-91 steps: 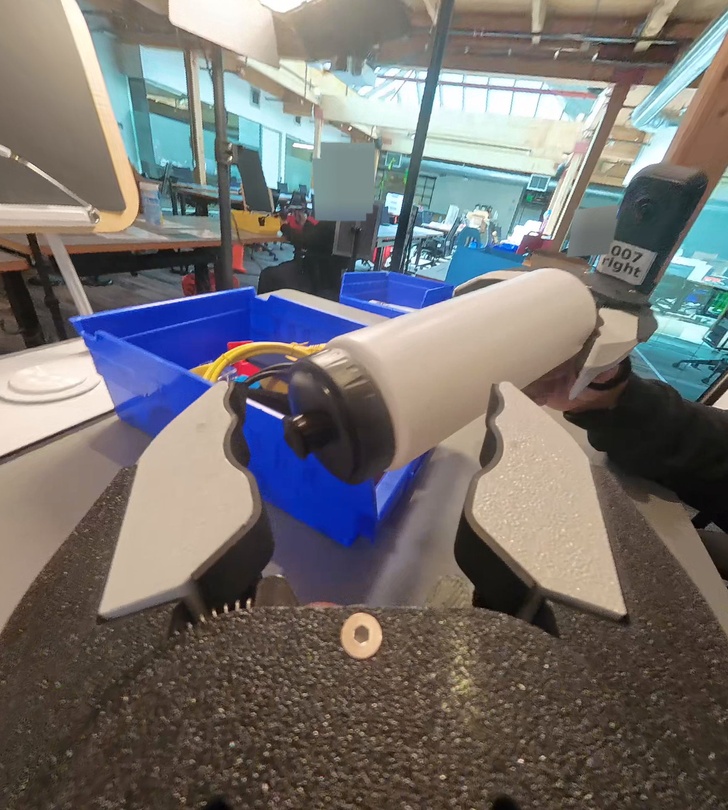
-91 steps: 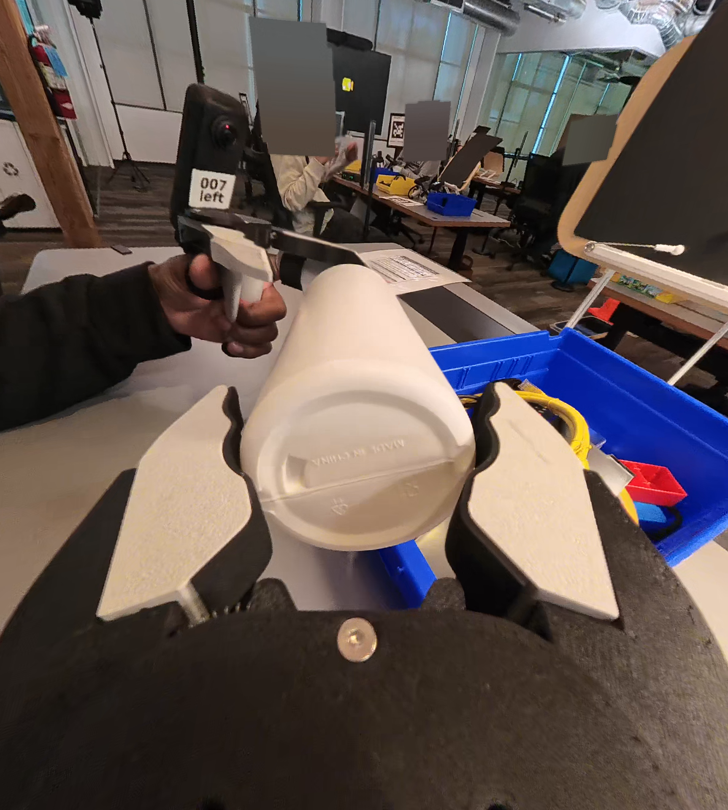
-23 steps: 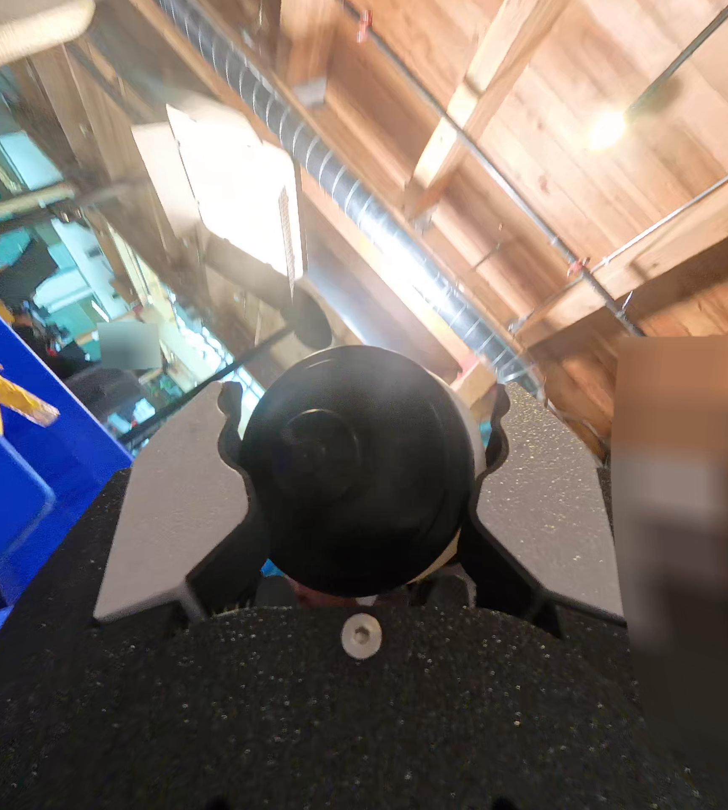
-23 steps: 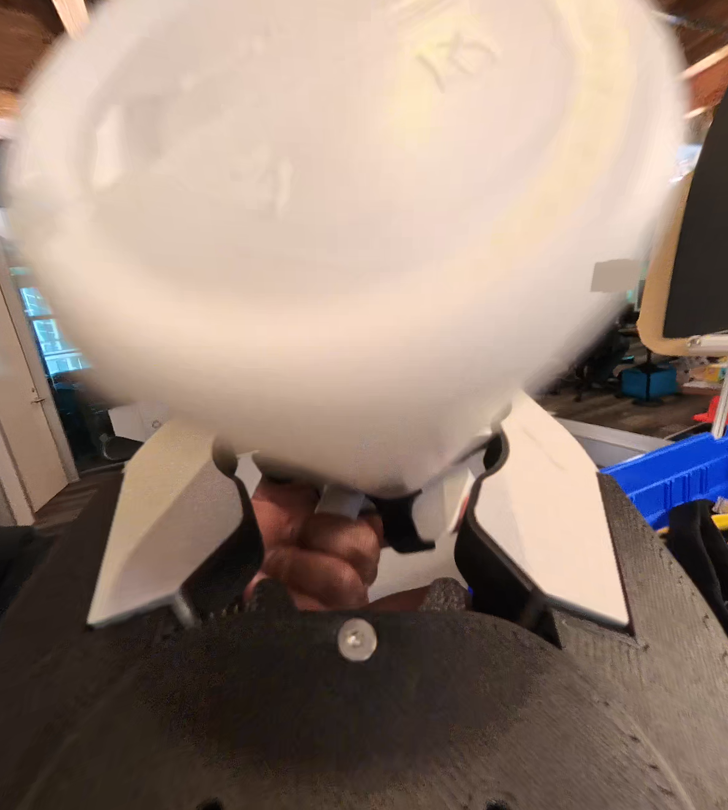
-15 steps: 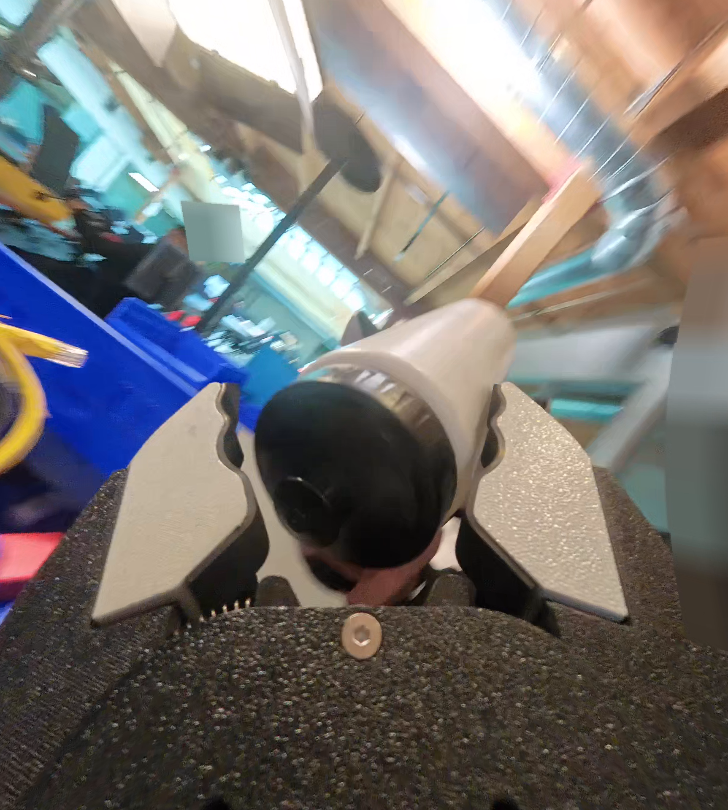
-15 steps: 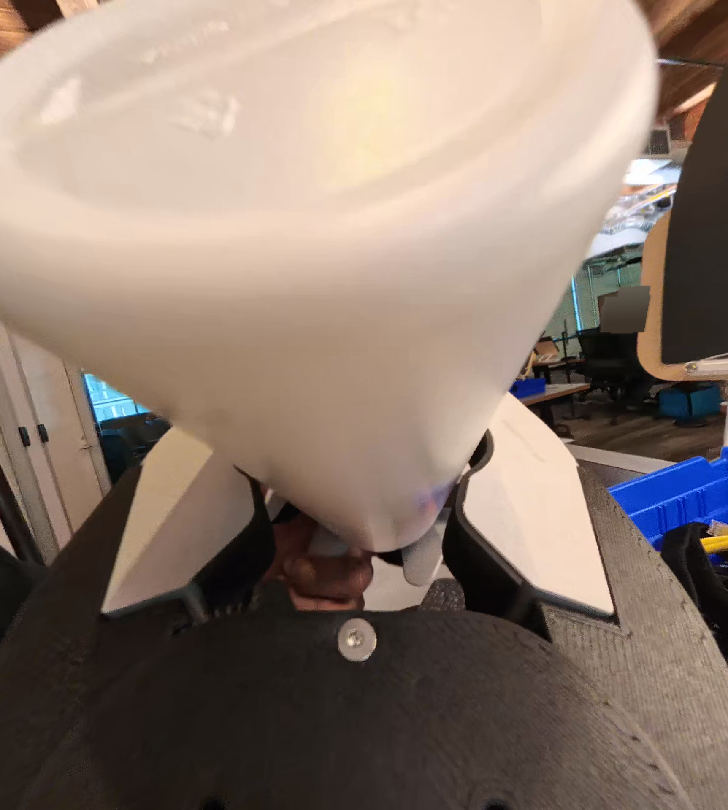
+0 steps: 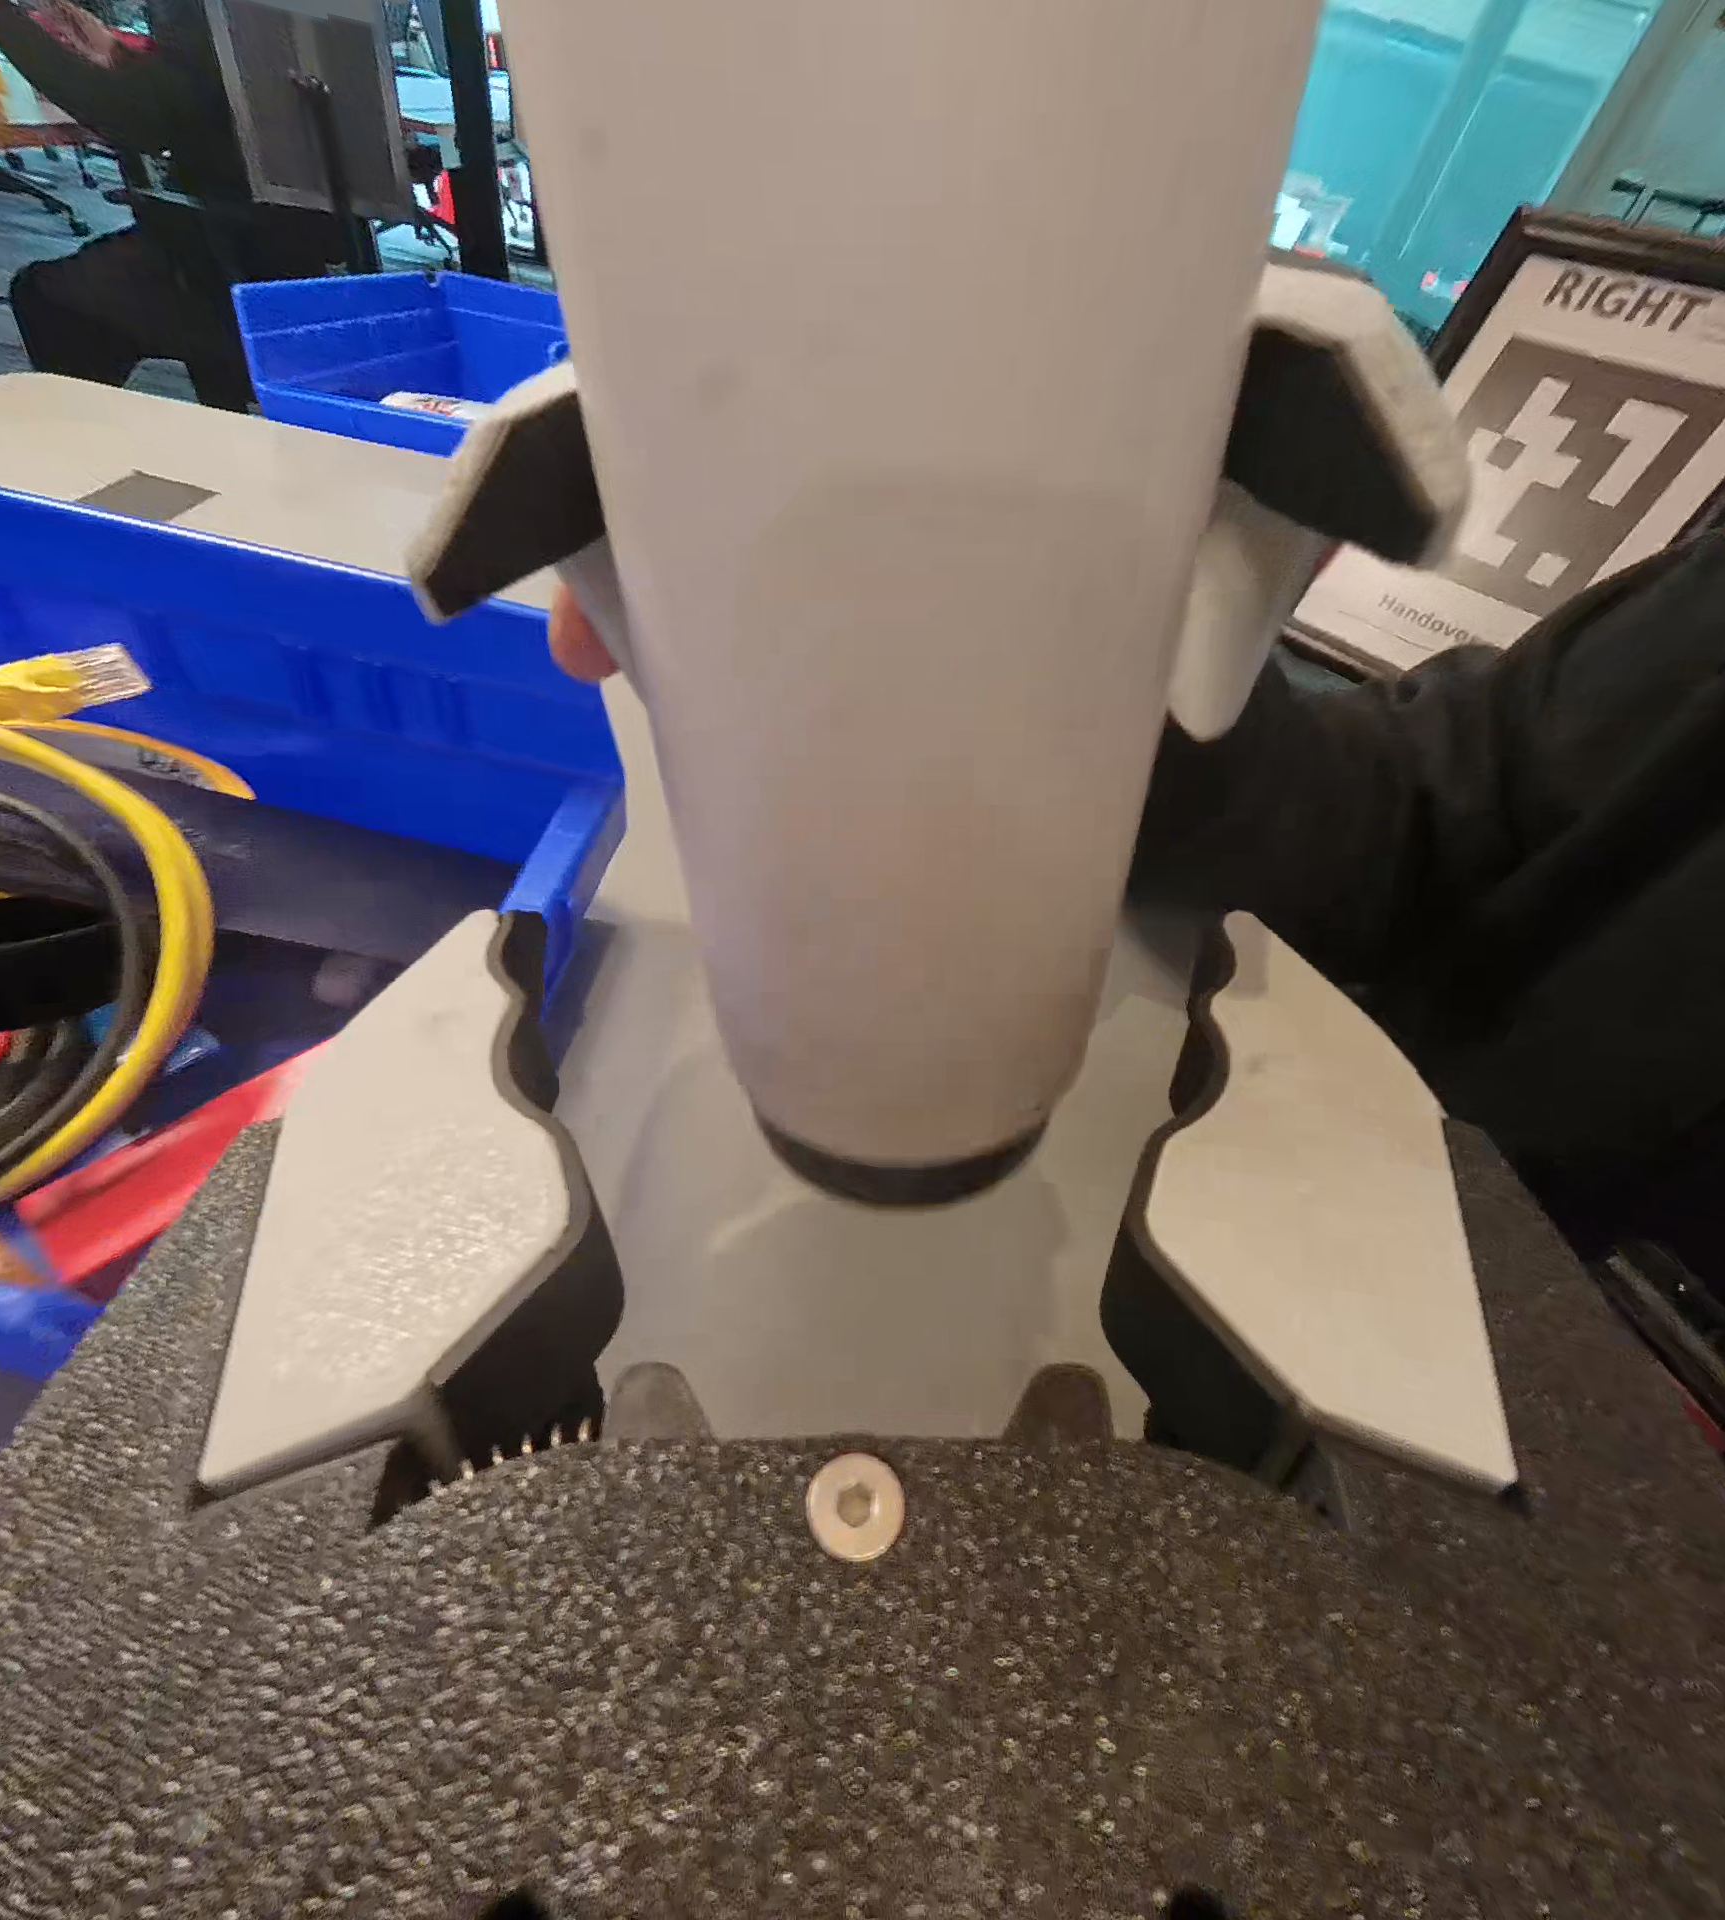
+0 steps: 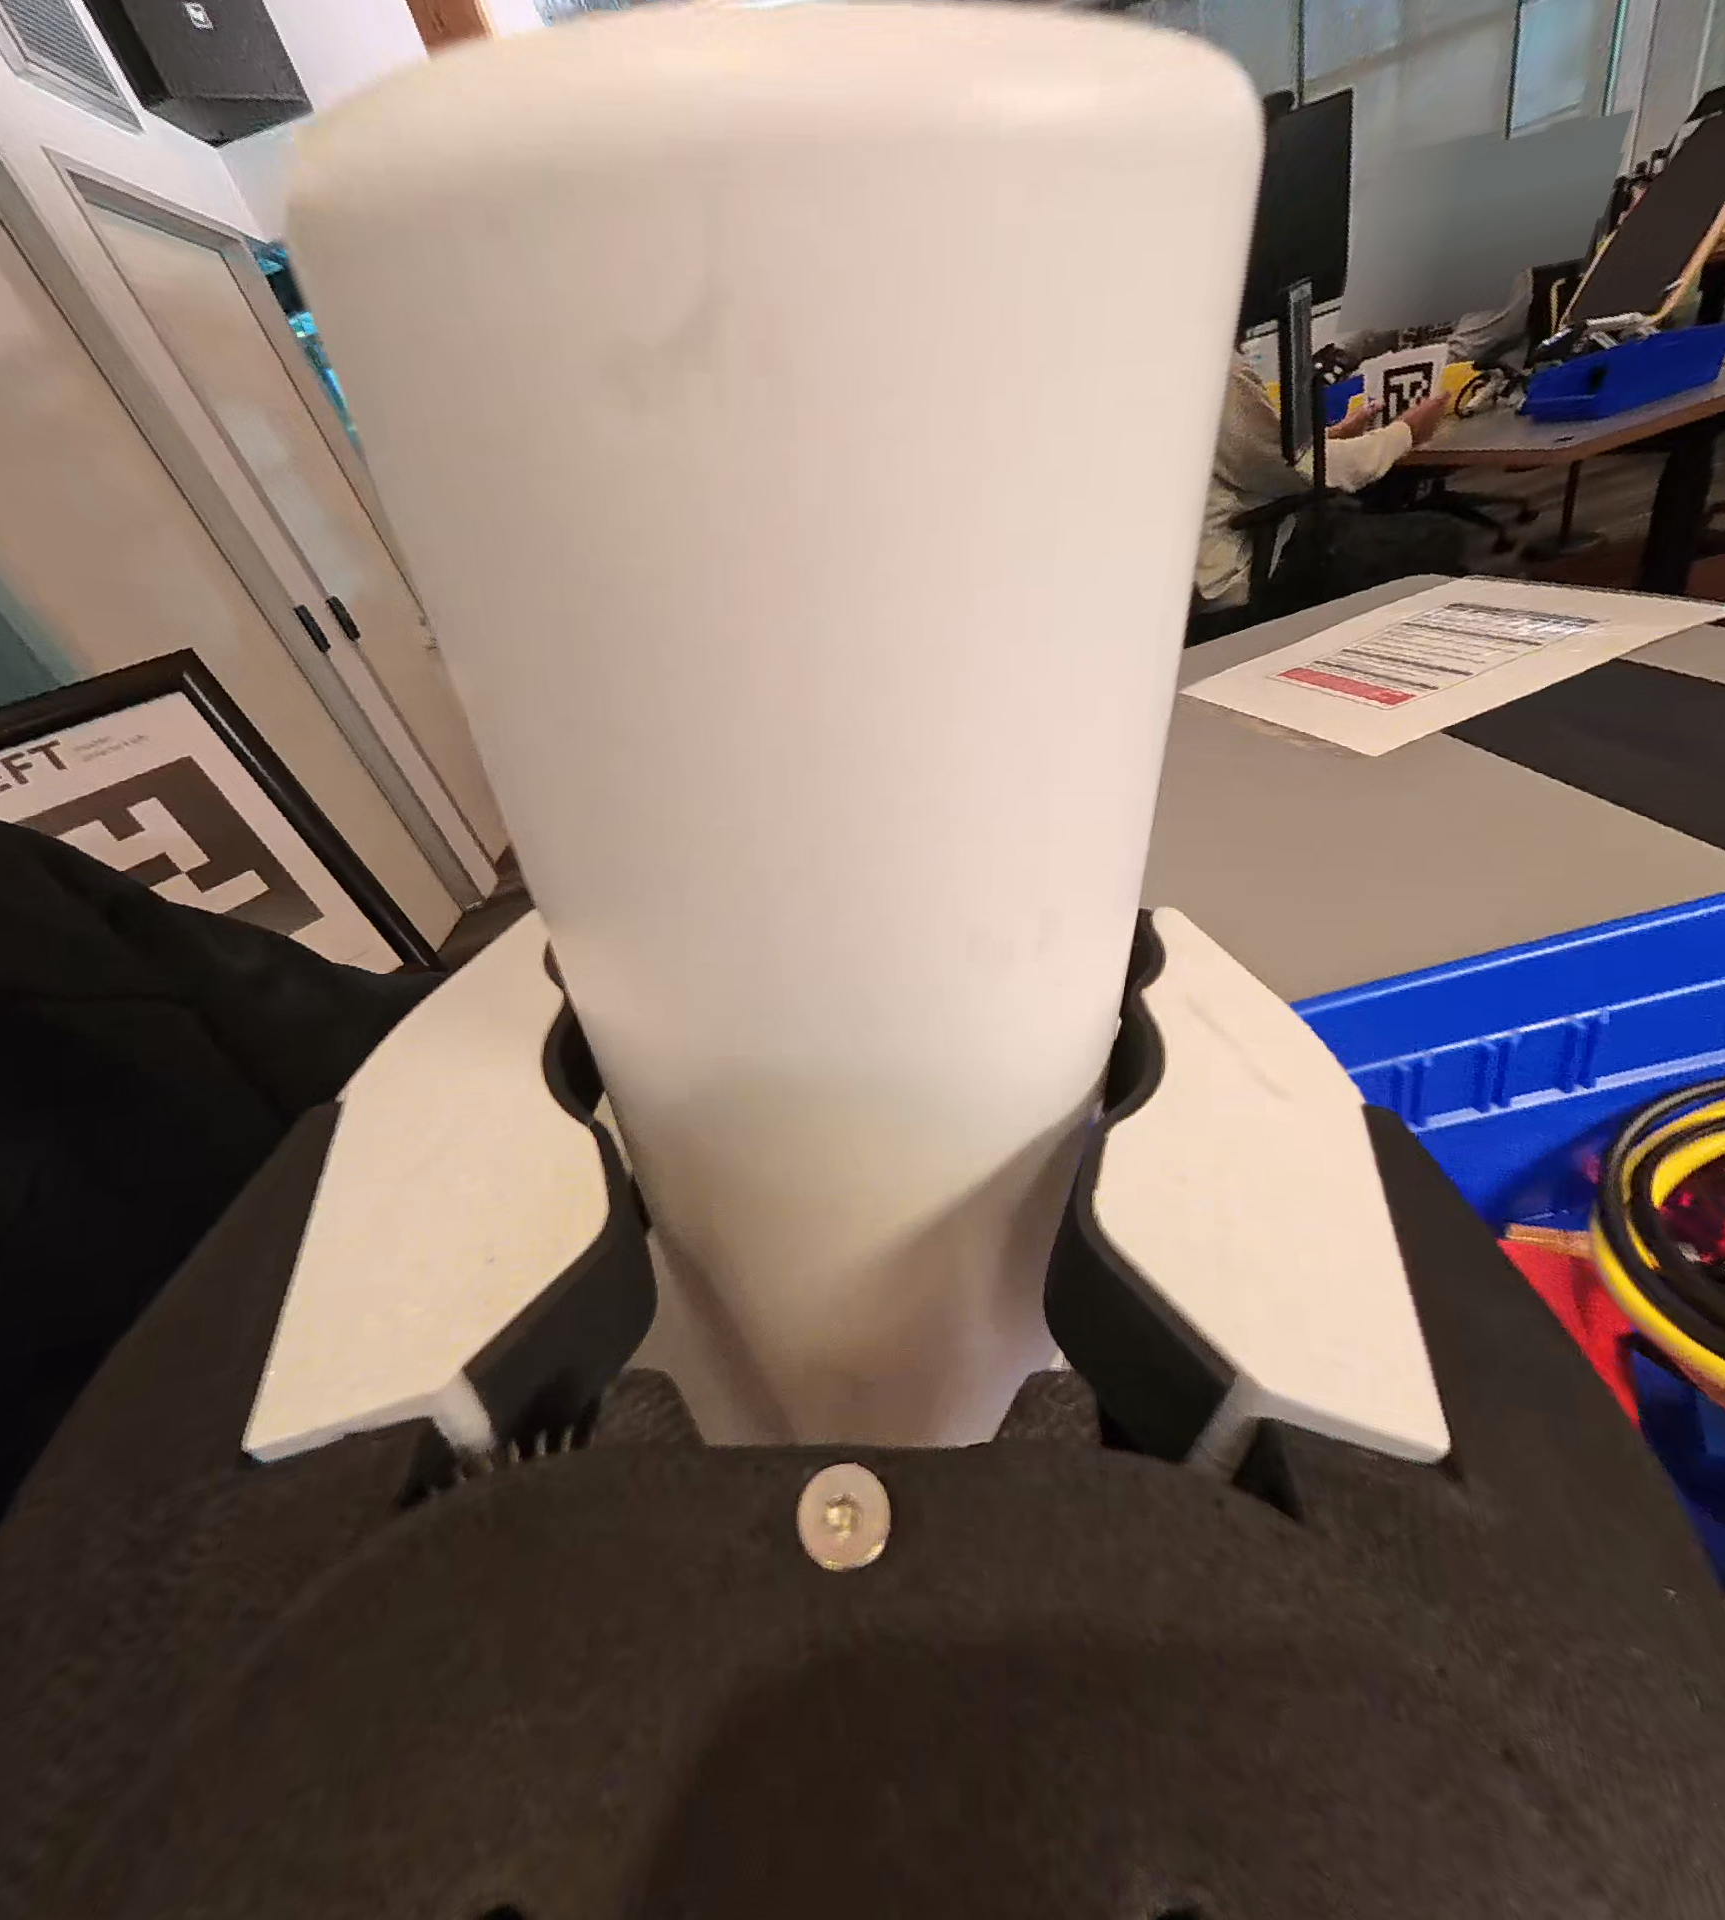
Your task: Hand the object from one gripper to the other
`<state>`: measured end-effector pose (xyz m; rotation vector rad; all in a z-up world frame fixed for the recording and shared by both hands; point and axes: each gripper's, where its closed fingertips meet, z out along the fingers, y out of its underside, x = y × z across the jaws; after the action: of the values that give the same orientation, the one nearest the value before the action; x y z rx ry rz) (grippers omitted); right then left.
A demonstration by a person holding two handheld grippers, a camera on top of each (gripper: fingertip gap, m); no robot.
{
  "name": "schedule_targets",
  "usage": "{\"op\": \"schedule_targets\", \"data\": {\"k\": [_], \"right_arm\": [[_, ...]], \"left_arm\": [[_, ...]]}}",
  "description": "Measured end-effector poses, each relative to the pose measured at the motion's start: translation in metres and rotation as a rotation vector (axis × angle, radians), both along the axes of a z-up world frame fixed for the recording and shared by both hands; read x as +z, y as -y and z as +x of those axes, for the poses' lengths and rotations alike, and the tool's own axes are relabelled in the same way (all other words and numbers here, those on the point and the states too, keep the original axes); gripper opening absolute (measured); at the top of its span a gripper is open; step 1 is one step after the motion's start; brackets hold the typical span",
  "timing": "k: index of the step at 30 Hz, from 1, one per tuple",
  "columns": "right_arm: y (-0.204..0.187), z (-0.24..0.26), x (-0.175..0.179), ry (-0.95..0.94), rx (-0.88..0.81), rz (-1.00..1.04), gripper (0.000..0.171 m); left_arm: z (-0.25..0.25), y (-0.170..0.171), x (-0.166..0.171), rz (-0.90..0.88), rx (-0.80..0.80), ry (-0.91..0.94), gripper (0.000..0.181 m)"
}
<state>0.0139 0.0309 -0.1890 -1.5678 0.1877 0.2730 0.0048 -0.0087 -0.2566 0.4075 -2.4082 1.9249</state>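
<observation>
Left wrist view: one white bottle (image 7: 899,582), cap end down, top cut off by the frame edge.
Bottle cap: black rim (image 7: 899,1174) barely visible under the body; nozzle hidden.
Bottle position: upright, above the grey table (image 7: 837,1320), between both tools.
Right gripper (image 7: 931,488): seen from the far side, both dark pads pressed against the bottle's sides, clamped on it.
Right wrist view: same bottle (image 8: 785,582), slightly blurred, lower part hidden behind the tool body.
Right gripper, own view (image 8: 853,1122): fingers tight on the bottle's flanks.
Left gripper (image 7: 858,1049): spread wide, clear gaps on both sides of the bottle, touching nothing.
Bins: two blue ones, near bin (image 7: 245,644) just left of the bottle, far bin (image 7: 390,343) behind it.
Cables: one yellow (image 7: 162,935), one black (image 7: 99,914), coiled in the near bin, partly cut off.
Framed marker signs: two, one (image 7: 1606,436) per view, the other (image 8: 162,821) half hidden by a black sleeve (image 8: 89,1091).
</observation>
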Motion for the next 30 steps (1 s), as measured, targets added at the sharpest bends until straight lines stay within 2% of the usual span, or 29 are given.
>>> {"op": "schedule_targets", "data": {"k": [4, 6, 11, 15, 19, 23, 26, 30], "right_arm": [[-0.011, -0.005, -0.007, 0.013, -0.01, 0.001, 0.098], [-0.011, 0.0, -0.01, 0.015, -0.039, -0.003, 0.098], [-0.007, 0.002, -0.009, 0.048, -0.047, 0.011, 0.099], [-0.003, 0.004, -0.005, 0.115, -0.096, 0.001, 0.091], [0.003, -0.004, -0.004, 0.141, -0.042, 0.001, 0.091], [0.003, -0.007, -0.006, 0.152, -0.02, 0.005, 0.096], [0.0, -0.013, -0.012, 0.15, 0.017, -0.01, 0.099], [0.002, -0.029, -0.022, -0.06, 0.223, -0.003, 0.101]], "left_arm": [[0.002, 0.013, 0.003, -0.074, 0.013, -0.023, 0.109], [-0.002, 0.016, 0.0, -0.063, -0.006, -0.002, 0.088], [0.002, 0.017, 0.0, -0.063, 0.026, 0.052, 0.087], [0.015, 0.006, 0.01, -0.045, 0.138, 0.204, 0.087], [0.029, -0.03, 0.049, -0.081, 0.327, 0.464, 0.086], [0.043, -0.08, 0.079, 0.022, 0.585, 0.827, 0.087], [0.049, -0.105, 0.081, 0.219, 0.735, 1.151, 0.086], [0.048, -0.113, 0.074, 0.362, 0.786, 1.416, 0.087]]}}
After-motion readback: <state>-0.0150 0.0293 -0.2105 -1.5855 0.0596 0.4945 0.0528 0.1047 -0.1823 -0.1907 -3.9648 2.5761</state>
